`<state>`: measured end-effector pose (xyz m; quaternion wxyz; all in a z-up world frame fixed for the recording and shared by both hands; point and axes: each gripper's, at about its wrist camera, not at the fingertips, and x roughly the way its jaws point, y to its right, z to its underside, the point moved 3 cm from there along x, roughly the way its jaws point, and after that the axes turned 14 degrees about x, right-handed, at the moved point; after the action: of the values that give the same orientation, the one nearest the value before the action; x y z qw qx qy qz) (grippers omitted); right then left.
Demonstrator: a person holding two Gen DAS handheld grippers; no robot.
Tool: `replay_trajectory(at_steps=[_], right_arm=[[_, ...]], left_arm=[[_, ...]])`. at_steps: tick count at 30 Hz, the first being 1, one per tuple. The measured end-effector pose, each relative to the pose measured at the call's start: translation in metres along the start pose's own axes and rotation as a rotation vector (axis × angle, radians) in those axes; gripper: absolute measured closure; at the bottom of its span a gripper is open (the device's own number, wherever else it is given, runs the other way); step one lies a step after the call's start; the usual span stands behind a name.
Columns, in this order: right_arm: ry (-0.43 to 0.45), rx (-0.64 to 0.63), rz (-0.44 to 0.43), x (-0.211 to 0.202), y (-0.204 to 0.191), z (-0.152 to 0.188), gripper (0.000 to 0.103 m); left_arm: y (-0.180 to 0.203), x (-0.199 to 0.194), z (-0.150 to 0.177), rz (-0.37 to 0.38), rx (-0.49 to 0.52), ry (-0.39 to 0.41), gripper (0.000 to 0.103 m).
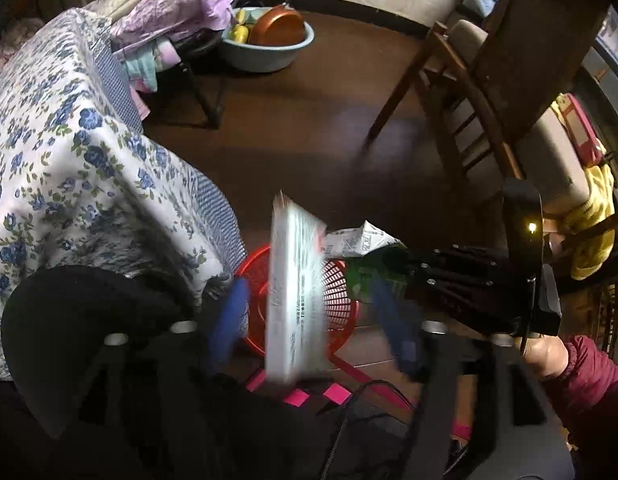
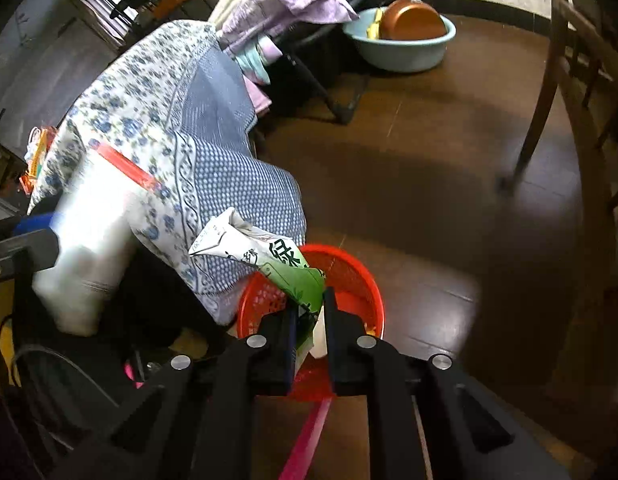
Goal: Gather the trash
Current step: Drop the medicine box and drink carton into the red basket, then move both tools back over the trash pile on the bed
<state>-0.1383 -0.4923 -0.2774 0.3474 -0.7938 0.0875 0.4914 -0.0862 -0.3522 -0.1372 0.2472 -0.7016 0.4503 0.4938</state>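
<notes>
A red mesh basket (image 1: 337,292) stands on the dark floor; it also shows in the right wrist view (image 2: 349,268). My left gripper (image 1: 309,312) is open, its blue fingers (image 1: 229,316) wide apart. A white packet (image 1: 295,292) hangs blurred between them over the basket, touching neither finger; in the right wrist view it (image 2: 93,248) shows at the left. My right gripper (image 2: 311,312) is shut on a crumpled green and white carton (image 2: 269,260) above the basket's rim. In the left wrist view this gripper (image 1: 373,276) and carton (image 1: 361,244) are at the right of the basket.
A chair draped in a blue floral cloth (image 1: 69,160) stands left of the basket. A light blue basin (image 1: 269,52) with a copper pan sits far back. A wooden chair (image 1: 469,100) stands on the right. Pink strips (image 1: 297,396) lie near the basket.
</notes>
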Motion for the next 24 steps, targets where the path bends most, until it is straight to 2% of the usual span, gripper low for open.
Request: replay_trajectory(at_steps=[10, 11, 12, 14, 24], right_arm=[[-0.033, 0.013, -0.011, 0.011, -0.003, 0.004, 0.089], [-0.048, 0.017, -0.016, 0.013, -0.004, 0.004, 0.087], [-0.067, 0.030, -0.027, 0.015, -0.004, 0.005, 0.073], [-0.054, 0.042, -0.037, 0.011, -0.005, 0.004, 0.058], [0.022, 0.013, -0.034, -0.017, -0.012, -0.008, 0.057]], left_arm=[[-0.008, -0.005, -0.002, -0.033, -0.027, 0.007, 0.027], [-0.009, -0.007, -0.001, -0.038, -0.030, 0.011, 0.027], [-0.009, -0.008, -0.002, -0.042, -0.032, 0.015, 0.025], [-0.011, -0.011, -0.003, -0.056, -0.032, 0.024, 0.024], [-0.009, -0.028, -0.004, -0.113, -0.022, 0.072, 0.023]])
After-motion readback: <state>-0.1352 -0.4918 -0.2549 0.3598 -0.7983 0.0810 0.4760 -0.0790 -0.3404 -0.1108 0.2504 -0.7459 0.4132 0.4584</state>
